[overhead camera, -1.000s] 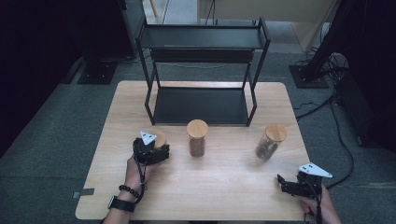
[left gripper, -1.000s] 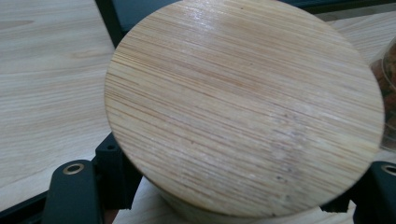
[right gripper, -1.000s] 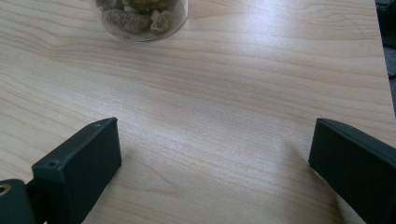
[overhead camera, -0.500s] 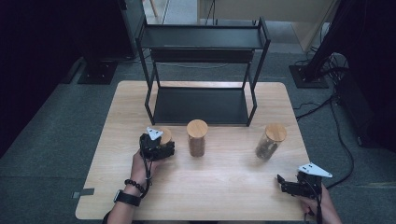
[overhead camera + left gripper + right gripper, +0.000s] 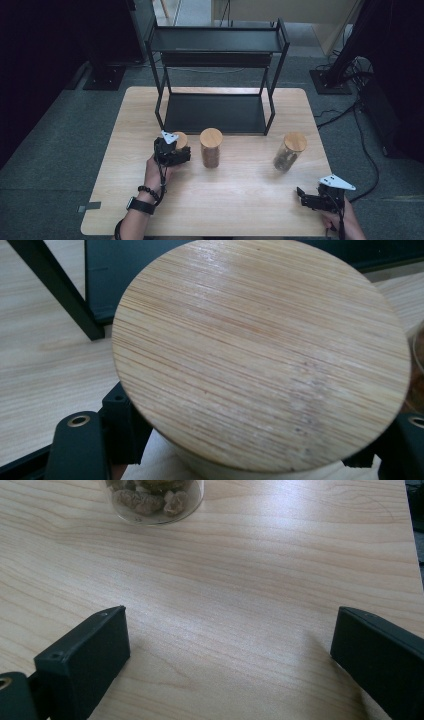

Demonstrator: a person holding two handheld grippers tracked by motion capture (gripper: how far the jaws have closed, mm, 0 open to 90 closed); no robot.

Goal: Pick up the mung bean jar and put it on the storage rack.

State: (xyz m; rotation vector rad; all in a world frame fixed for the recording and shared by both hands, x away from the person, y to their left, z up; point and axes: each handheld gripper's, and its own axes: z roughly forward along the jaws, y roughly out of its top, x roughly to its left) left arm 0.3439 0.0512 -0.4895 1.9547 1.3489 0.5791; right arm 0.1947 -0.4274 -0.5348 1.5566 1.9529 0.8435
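On the left part of the pale wooden counter, the left gripper had its jaws clamped on a short jar with a round bamboo lid, just in front of the black two-tier metal shelf rack. Its body was hidden by the lid and the gripper, so the material could not be told; if glass like its neighbours, it would be stiff, smooth and breakable, and best held low on the body rather than by a lid that might lift off. Just beside it to the right stood a taller bamboo-lidded jar of brown contents. Farther right, well apart, a clear glass jar of dark lumps with a bamboo lid stood tilted-looking. At the counter's right front, the right gripper rested with jaws apart, holding nothing.
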